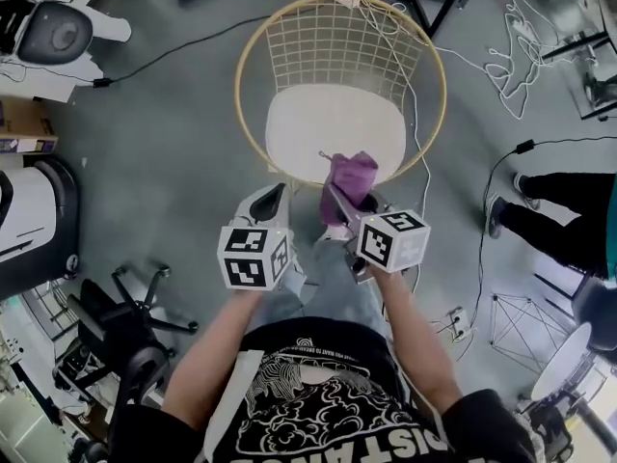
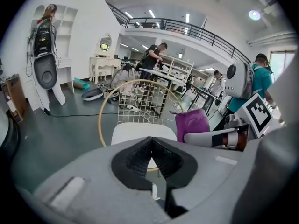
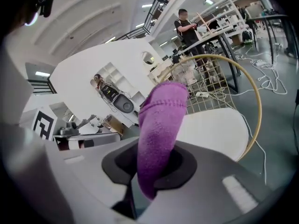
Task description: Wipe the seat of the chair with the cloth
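Closest in, left hand-held gripper (image 1: 274, 197) with jaws pressed together on nothing, held just beside its partner and short of the chair. Next to it, right hand-held gripper (image 1: 339, 204) clamped tight on the purple cloth (image 1: 351, 176), pinched near one end. Standing out of those jaws as a folded strip, long axis running along the jaw line, free end pointing forward and a little up toward the seat (image 1: 328, 123). Sitting at the seat's front edge, toward its right side; impossible to tell whether touching. Beyond, white seat pad bare and unmarked, ringed by the chair's tan hoop (image 1: 238, 90) and wire back. Judged as the very start: cloth gripped and at the seat, no sign of a stroke made, whole seat surface left to wipe. Farther off, loose cables on the grey floor (image 1: 164, 152).
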Demonstrator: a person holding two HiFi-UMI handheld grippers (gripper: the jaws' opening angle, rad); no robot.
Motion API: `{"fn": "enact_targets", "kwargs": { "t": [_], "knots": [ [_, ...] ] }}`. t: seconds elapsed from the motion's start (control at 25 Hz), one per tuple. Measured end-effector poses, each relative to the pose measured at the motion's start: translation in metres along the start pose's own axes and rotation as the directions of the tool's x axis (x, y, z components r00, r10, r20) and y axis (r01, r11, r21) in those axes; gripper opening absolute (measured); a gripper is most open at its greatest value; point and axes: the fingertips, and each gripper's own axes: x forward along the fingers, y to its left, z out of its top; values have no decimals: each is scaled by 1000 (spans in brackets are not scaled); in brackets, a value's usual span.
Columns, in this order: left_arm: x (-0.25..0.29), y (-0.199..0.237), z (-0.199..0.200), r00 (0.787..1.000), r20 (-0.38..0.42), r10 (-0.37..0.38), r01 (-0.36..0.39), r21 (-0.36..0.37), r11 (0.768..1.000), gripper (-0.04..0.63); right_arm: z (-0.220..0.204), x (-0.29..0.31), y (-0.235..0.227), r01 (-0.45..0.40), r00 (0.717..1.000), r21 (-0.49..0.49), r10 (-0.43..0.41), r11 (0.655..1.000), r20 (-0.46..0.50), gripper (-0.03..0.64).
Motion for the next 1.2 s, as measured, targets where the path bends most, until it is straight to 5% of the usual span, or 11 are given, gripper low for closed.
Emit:
{"fn": "enact_targets", "kwargs": {
  "t": [0.44, 0.88, 1.2],
  "knots": [
    [-52, -34, 14, 983, 59, -173, 167, 97, 981, -5, -1, -44, 73, 154, 978, -99, -137, 983, 159, 66],
    [-89, -50, 39, 964, 120, -236, 213, 181, 960, -8, 21, -73, 132, 305, 918, -242, -218, 921, 331, 64],
    [-108, -59, 55, 950, 155, -270, 228, 245, 942, -9, 32, -84, 144, 370, 887, -256, -257, 893, 383, 63]
  ]
}}
